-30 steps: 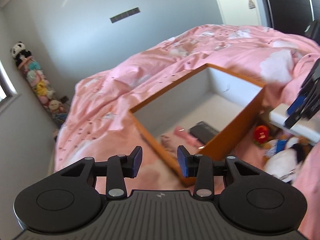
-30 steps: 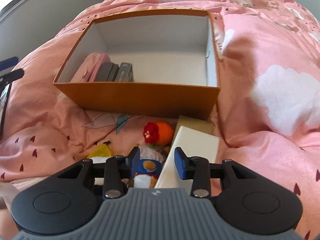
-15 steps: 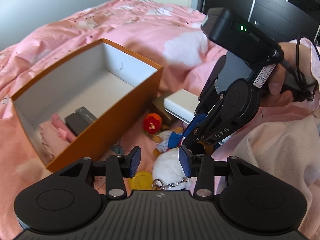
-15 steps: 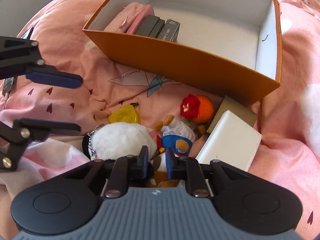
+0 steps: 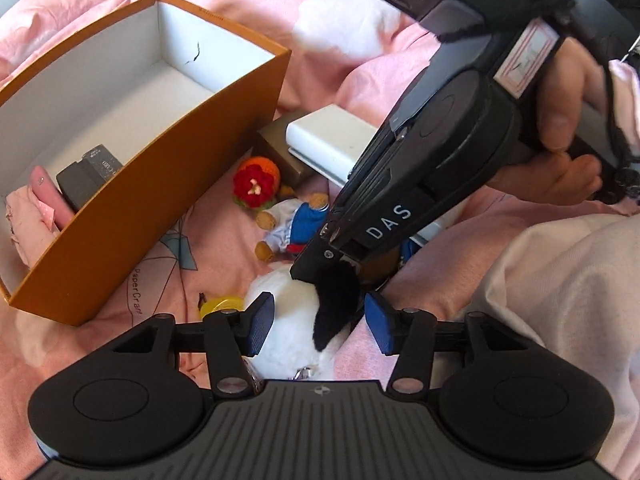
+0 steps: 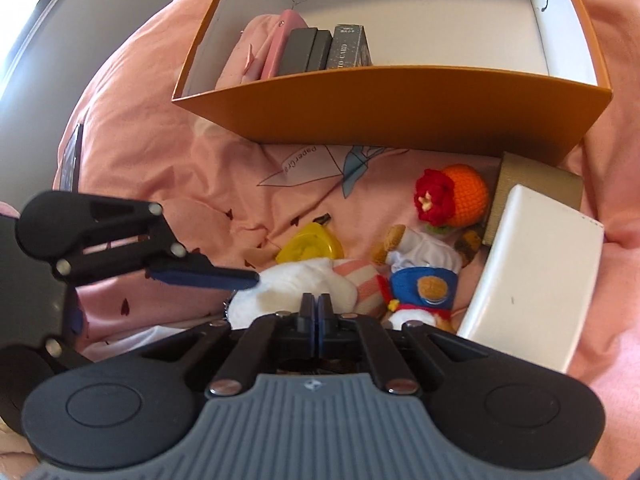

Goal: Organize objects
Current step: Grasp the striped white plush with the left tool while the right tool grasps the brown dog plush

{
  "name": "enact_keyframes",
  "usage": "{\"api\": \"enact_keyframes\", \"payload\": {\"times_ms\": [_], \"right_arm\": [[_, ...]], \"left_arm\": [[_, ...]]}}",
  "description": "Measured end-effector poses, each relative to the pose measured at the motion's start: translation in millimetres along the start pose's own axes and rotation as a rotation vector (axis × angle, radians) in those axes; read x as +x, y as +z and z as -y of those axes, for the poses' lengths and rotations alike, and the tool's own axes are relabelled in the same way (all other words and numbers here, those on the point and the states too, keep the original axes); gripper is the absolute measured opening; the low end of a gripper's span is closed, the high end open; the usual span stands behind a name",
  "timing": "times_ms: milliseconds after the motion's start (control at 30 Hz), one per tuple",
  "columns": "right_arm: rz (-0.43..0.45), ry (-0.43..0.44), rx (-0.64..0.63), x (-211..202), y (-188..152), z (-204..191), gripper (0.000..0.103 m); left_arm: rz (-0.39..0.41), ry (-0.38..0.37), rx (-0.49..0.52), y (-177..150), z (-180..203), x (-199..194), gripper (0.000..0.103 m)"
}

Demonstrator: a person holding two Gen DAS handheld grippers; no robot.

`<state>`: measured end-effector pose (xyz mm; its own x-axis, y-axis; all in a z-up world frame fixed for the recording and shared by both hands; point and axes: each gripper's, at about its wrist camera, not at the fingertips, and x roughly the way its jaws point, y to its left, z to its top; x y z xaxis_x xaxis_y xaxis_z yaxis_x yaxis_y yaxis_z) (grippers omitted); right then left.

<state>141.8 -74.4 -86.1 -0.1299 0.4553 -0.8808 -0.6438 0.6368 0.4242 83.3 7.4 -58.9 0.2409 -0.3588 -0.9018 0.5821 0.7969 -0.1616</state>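
An orange box (image 5: 132, 216) with a white inside lies on the pink bed; it also shows in the right wrist view (image 6: 400, 100). It holds a pink case (image 6: 276, 48) and dark card boxes (image 6: 320, 50). In front of it lie a white plush (image 6: 296, 288) with a black ear (image 5: 336, 308), a bear doll in blue (image 6: 424, 284), an orange crochet ball (image 6: 456, 196), a yellow disc (image 6: 312, 244) and a white box (image 6: 532, 280). My right gripper (image 6: 319, 312) is shut on the plush's black ear. My left gripper (image 5: 318, 322) is open around the plush.
A tan flat box (image 6: 532, 184) sits under the white box, against the orange box's near wall. The pink duvet (image 6: 160, 152) is rumpled all around. A dark flat item (image 6: 70, 160) lies at the left on the bed.
The right gripper has come down and shut on the plush's black ear. The left gripper has swung from the box toward the toys and now straddles the plush.
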Motion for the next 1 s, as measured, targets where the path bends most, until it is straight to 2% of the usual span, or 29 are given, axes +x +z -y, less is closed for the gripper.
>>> {"api": "enact_keyframes", "payload": {"times_ms": [133, 400, 533, 600, 700, 833, 1000], "right_arm": [[0.006, 0.013, 0.002, 2, 0, -4, 0.003], [0.014, -0.004, -0.003, 1, -2, -5, 0.003], [0.022, -0.068, -0.065, -6, -2, -9, 0.005], [0.022, -0.116, -0.107, -12, -2, -10, 0.005], [-0.023, -0.18, -0.18, -15, 0, -11, 0.01], [-0.104, -0.265, -0.288, -11, 4, -12, 0.026], [-0.21, -0.313, -0.396, 5, 9, -17, 0.03]], "left_arm": [[-0.041, 0.055, -0.043, 6, 0, 9, 0.062], [-0.122, 0.089, -0.061, 15, 0, 26, 0.067], [-0.178, 0.124, -0.032, 16, -1, 37, 0.069], [-0.197, 0.114, -0.042, 15, -4, 41, 0.07], [-0.214, 0.092, -0.061, 16, -10, 40, 0.069], [-0.235, 0.063, -0.099, 14, -20, 36, 0.063], [-0.188, 0.051, -0.17, 4, -33, 16, 0.059]]}}
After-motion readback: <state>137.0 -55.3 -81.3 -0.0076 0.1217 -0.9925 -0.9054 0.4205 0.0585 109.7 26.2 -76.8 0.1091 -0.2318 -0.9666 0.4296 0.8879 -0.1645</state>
